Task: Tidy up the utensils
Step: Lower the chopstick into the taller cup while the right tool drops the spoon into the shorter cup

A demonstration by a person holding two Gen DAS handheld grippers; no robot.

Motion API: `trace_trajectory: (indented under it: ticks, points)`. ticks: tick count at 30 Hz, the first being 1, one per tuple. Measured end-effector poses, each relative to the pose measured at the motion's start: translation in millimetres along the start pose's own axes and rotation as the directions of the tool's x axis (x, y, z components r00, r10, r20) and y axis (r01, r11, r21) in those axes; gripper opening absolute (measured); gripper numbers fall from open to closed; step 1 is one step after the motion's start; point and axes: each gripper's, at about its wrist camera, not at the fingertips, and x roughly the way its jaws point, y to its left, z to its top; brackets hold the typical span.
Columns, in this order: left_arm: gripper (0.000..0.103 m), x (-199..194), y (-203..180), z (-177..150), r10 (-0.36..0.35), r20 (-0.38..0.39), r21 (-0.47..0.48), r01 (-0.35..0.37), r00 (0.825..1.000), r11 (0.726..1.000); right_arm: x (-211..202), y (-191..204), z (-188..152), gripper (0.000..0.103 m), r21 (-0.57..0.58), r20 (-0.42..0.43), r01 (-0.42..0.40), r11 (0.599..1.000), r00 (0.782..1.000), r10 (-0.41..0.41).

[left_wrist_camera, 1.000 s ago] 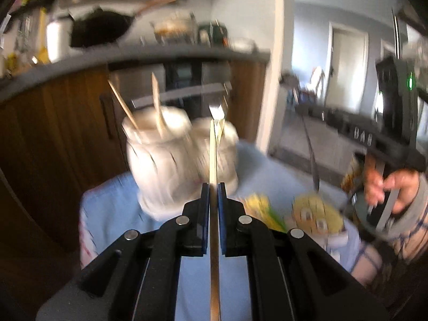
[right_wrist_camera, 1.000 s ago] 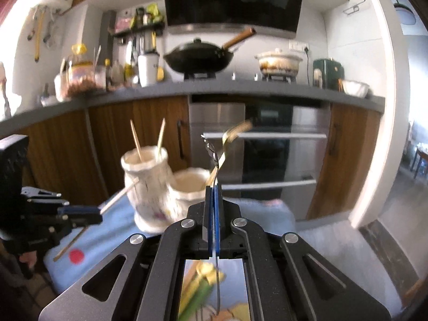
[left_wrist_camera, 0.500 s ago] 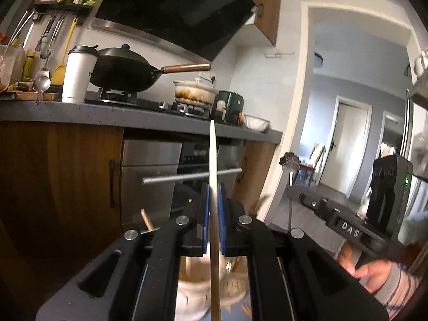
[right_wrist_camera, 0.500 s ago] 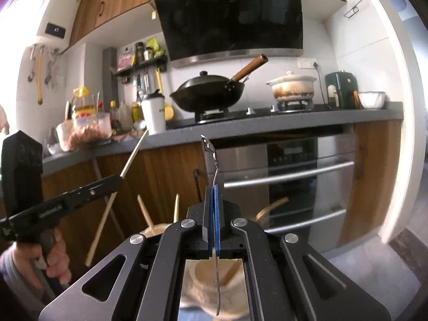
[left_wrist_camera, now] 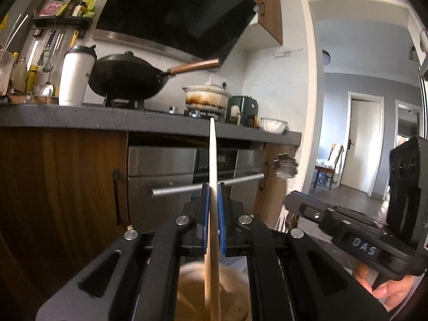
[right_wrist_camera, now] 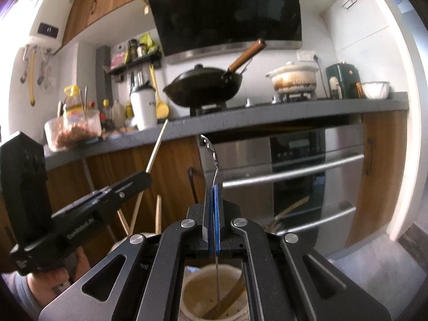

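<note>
1. Left gripper (left_wrist_camera: 212, 211): blue pads clenched on a wooden chopstick (left_wrist_camera: 212, 155), held near vertical. Its tip points to 12 o'clock; its lower end hangs over a pale holder (left_wrist_camera: 192, 289), blurred at 6 o'clock.
2. Right gripper (right_wrist_camera: 212, 214): clenched on a slim metal utensil (right_wrist_camera: 214, 157), likely a small spoon or fork, seen edge-on; I cannot tell which. Its shaft runs down into the mouth of a cream ceramic cup (right_wrist_camera: 192, 286) at 6 o'clock.
3. Risk: both tools hang above neighbouring holders with the grippers close together. Lowering both at once could knock the bodies together.
4. Risk: chopstick released off-centre may catch the rim and tip out, since the holder is barely visible from the left wrist.
5. Risk: the thin metal shaft could pivot between the pads, being gripped at one narrow point.
6. The cup already holds a gold-toned utensil (right_wrist_camera: 235, 291) leaning toward 4 o'clock; a dropped piece may clatter against it.
</note>
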Motion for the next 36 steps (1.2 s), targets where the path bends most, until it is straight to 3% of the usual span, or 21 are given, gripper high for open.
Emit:
trace_trajectory:
  ticks: [13, 22, 36]
  points:
    - [0.006, -13, 2, -35, 0.003, -0.137, 0.025, 0.001, 0.991, 1.0, 15, -1, -40, 0.002, 0.0, -0.13, -0.012, 1.0, 0.991, 0.012]
    - [0.006, -17, 1, -39, 0.025, -0.167, 0.047, -0.017, 0.986, 0.999, 18, 2, -44, 0.002, -0.009, -0.161, 0.002, 1.0, 0.987, -0.003]
    - [0.007, -41, -2, -35, 0.051, -0.176, 0.075, -0.039, 0.983, 0.996, -28, -3, -40, 0.033, 0.022, -0.118, 0.025, 0.999, 0.993, -0.022]
